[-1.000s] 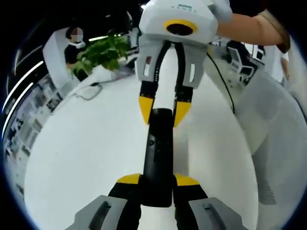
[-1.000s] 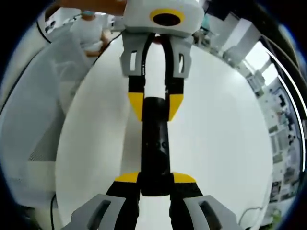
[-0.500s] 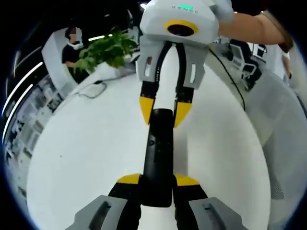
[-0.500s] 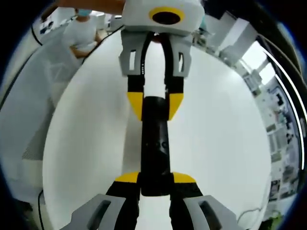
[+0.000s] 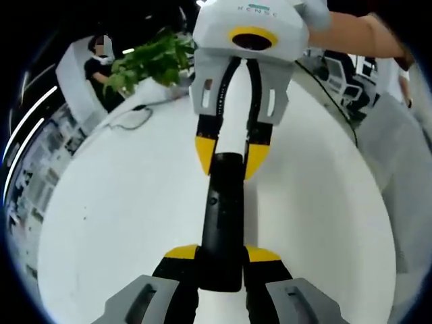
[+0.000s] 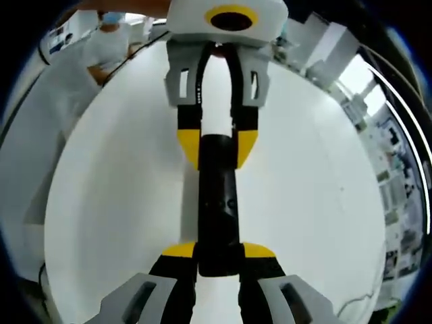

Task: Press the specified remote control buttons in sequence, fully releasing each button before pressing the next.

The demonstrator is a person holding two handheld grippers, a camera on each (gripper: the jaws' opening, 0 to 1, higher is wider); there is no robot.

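Right now a slim black remote control [image 5: 221, 223] is held between the two grippers, one at each end, above a round white tabletop [image 5: 121, 223]. Seen from the left gripper view, the left gripper [image 5: 221, 260] rises from the bottom with its yellow-tipped jaws clenched on the near end of the remote control, while the right gripper [image 5: 229, 156] comes in from the top, its own yellow tips pinching the far end. From the right gripper view the arrangement mirrors itself: the right gripper [image 6: 219, 256] grips the near end of the remote control [image 6: 217, 202] and the left gripper [image 6: 217, 145] clamps the far end from above. The remote control runs straight from one pair of jaws to the other, over the middle of the tabletop [image 6: 317, 202] rather than near any edge; whether it touches the surface cannot be told. Small buttons show faintly on its dark face, too small to read. A person's forearm [image 5: 358, 30] reaches in behind the right gripper's white body. Beyond the far edge of the tabletop stands a leafy green plant [image 5: 152, 57], and a dark cable [image 5: 131, 118] lies near that edge. Another person in light clothing [image 6: 101, 50] stands past the table's rim in the right gripper view.
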